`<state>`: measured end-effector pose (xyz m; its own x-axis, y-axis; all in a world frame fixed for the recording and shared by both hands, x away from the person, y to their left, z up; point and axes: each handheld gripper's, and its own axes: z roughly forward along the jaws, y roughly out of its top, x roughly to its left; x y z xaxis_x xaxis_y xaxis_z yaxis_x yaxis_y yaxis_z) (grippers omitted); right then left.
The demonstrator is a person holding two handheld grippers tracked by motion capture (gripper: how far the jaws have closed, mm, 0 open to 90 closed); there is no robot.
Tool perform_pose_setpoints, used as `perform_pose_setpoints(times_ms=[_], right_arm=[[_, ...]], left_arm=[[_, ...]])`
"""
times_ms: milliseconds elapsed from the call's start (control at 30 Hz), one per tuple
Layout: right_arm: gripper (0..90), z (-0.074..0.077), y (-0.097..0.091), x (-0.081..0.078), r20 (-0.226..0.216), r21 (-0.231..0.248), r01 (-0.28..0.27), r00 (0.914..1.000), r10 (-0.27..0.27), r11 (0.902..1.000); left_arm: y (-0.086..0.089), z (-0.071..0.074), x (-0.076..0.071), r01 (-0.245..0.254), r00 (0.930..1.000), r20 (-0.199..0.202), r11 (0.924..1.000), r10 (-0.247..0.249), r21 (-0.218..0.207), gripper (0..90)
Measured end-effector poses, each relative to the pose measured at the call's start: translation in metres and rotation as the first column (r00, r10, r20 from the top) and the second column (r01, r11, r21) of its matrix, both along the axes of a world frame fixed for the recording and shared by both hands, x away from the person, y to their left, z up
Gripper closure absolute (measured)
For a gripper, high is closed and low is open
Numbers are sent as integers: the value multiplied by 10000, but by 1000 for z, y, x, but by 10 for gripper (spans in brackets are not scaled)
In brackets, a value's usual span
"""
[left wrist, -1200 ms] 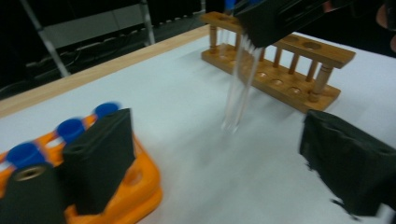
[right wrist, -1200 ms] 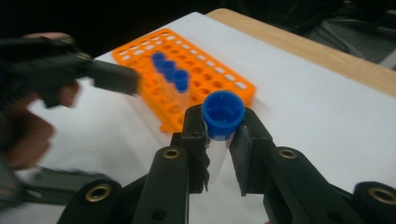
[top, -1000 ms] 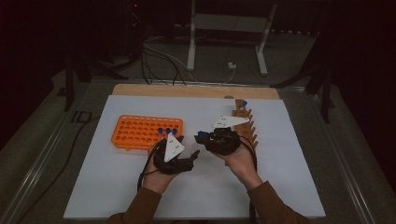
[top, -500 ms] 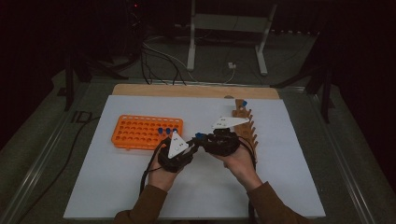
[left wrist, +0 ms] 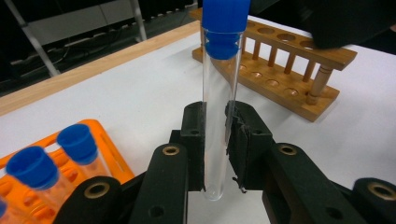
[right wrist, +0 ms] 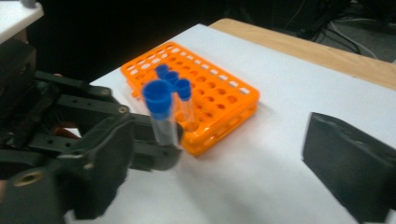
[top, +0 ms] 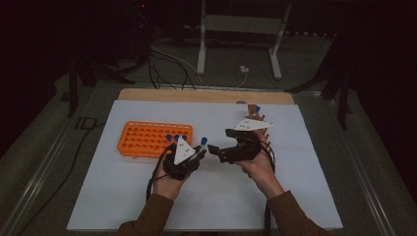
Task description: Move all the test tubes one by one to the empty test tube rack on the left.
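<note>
Your left tongs [left wrist: 215, 140] pinch the blue-capped test tube [left wrist: 218, 100] upright; your right tongs [top: 221, 150], at their 3 o'clock, have just been opening and stand spread with nothing between them. The handover looks done. Next, judge a carry to the orange rack [top: 147, 140] at 10 o'clock, lowering into a free hole. The wooden rack [left wrist: 280, 70] is partly cut off behind your right hand.
</note>
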<state>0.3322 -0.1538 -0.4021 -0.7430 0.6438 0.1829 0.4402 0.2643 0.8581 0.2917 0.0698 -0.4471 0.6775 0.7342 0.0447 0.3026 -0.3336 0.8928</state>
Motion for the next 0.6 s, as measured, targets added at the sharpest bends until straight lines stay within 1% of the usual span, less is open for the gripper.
perform_pose_setpoints(times_ms=[67, 100, 200, 300, 367, 467, 600], right_arm=[[38, 0, -6, 1, 49, 110, 170, 9998, -171, 9998], [27, 0, -8, 1, 96, 92, 270, 9996, -271, 9996], [2, -1, -16, 1, 377, -223, 747, 9966, -739, 9970], [0, -3, -23, 0, 673, -514, 1140, 9916, -1104, 9922], [0, -5, -28, 0, 758, -553, 1290, 9893, -1247, 9901], [0, -7, -36, 0, 761, -513, 1563, 9854, -1522, 9864], [0, -9, -47, -2, 891, -575, 1937, 9781, -1882, 9794]], left_arm=[[3, 0, 0, -51, 10000, -6, 10000, 51, -50, 769], [5, 0, 0, -68, 10000, -12, 9999, 68, -81, 769], [10, 0, 0, -189, 9998, -32, 9996, 188, -189, 769], [17, 1, 1, -316, 9995, 9, 9991, 317, -272, 769], [21, 2, 1, -418, 9991, 12, 9984, 419, -367, 769], [28, 3, 2, -599, 9982, 11, 9972, 600, -449, 769], [37, 4, 2, -806, 9967, 58, 9955, 810, -506, 769]])
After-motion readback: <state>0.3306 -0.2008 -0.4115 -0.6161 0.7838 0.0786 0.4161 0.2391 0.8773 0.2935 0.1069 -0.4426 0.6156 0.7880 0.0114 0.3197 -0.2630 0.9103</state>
